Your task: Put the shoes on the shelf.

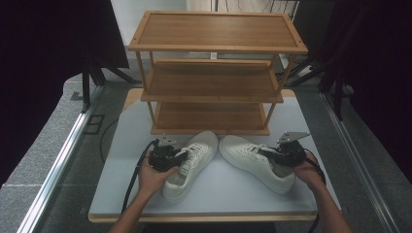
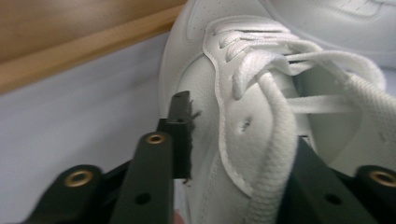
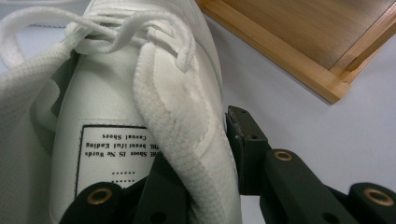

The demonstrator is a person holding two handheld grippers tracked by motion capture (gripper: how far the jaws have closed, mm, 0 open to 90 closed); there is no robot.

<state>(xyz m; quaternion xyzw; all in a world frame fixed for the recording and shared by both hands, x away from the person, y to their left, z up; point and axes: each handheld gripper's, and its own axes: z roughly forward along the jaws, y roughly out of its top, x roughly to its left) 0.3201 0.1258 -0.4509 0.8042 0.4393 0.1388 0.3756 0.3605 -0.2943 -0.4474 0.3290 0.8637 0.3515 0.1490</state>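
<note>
Both hands sit low in the frame: left gripper [image 1: 182,154] pinches the left sneaker's [image 1: 190,165] side, right gripper [image 1: 265,152] pinches the right sneaker's [image 1: 255,162] side; toes point up toward the shoe rack [image 1: 214,73].

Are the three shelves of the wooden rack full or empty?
Empty. In the high view, all three shelves of the wooden rack show bare boards; both white shoes stand on the table before it.

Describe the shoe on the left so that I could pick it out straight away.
On the pale table, before the bamboo rack, lie two white sneakers. The left sneaker points its toe up and rightward toward the other sneaker, and the left gripper clamps its side wall.
</note>
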